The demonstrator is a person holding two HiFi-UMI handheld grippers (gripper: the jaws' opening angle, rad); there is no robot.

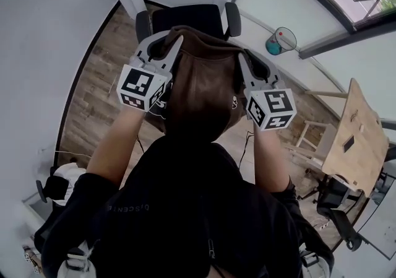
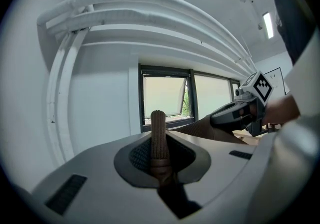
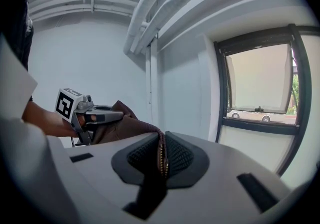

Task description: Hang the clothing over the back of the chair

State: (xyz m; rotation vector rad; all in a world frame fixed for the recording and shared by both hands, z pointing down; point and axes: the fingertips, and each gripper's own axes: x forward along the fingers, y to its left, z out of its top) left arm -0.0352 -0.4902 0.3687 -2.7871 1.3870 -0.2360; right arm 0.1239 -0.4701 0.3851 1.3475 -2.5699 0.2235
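A brown jacket (image 1: pixel 201 85) hangs spread between my two grippers, held up in front of the person. Below and beyond it stands a black office chair (image 1: pixel 185 18) with grey armrests; the jacket covers part of its back. My left gripper (image 1: pixel 168 46) is shut on a ribbed brown edge of the jacket (image 2: pixel 158 135). My right gripper (image 1: pixel 249 63) is shut on a zippered edge of the jacket (image 3: pixel 161 153). The left gripper view shows the right gripper (image 2: pixel 235 113) with fabric stretching toward it. In the right gripper view, the left gripper (image 3: pixel 97 114) appears beside the bunched jacket.
A wooden table (image 1: pixel 354 134) and a pale wooden stool (image 1: pixel 309 137) stand at the right. A round blue and red object (image 1: pixel 279 40) lies by the window wall. Another black chair (image 1: pixel 337 208) is at lower right. A white wall runs along the left.
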